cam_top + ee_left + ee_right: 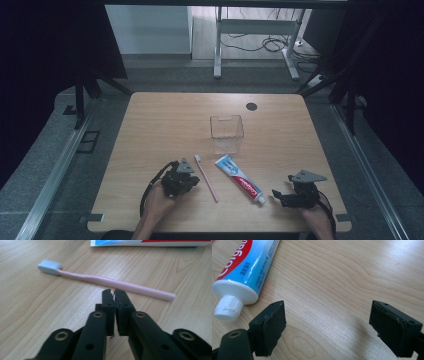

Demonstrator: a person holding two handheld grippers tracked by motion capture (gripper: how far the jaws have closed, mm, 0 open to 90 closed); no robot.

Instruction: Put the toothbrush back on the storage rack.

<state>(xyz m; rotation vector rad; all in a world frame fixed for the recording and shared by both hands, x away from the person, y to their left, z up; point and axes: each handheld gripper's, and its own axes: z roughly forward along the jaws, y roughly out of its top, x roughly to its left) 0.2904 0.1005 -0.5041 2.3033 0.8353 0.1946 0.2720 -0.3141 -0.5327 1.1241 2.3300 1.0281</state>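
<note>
Toothbrush (pixel 206 177) is laid flat on the table (pixel 150 125), pink handle, pale bristle head pointed toward roughly 11 o'clock in the high view, tail end toward 5. It's found just at 3 o'clock of the left gripper (pixel 192 181), close beside it but not touched as far as can be made out from above.

In the left gripper view the same brush (pixel 110 283) is seen lying crosswise just past the jaw tips, head at about 10 o'clock. The left gripper (pixel 114 293) is clenched, jaws pressed together, nothing pinched between them; the handle is beyond the tips, not inside them.

Toothpaste (pixel 240 179) is laid at 3 o'clock of the brush, nearly parallel to it, cap end toward 5 o'clock. A bit of bare wood is left between the two, so no contact there.

The right gripper (pixel 278 195) is held at 4 o'clock of the tube, near the cap. In the right gripper view its jaws are spread wide (pixel 327 325), only wood grain between them, and the tube (pixel 247 272) with its white cap is seen off at 10 o'clock, just outside the near jaw. Nothing is gripped.

A clear tub (pixel 226 132) is stood upright at 12 o'clock of the tube, well apart from both grippers.
</note>
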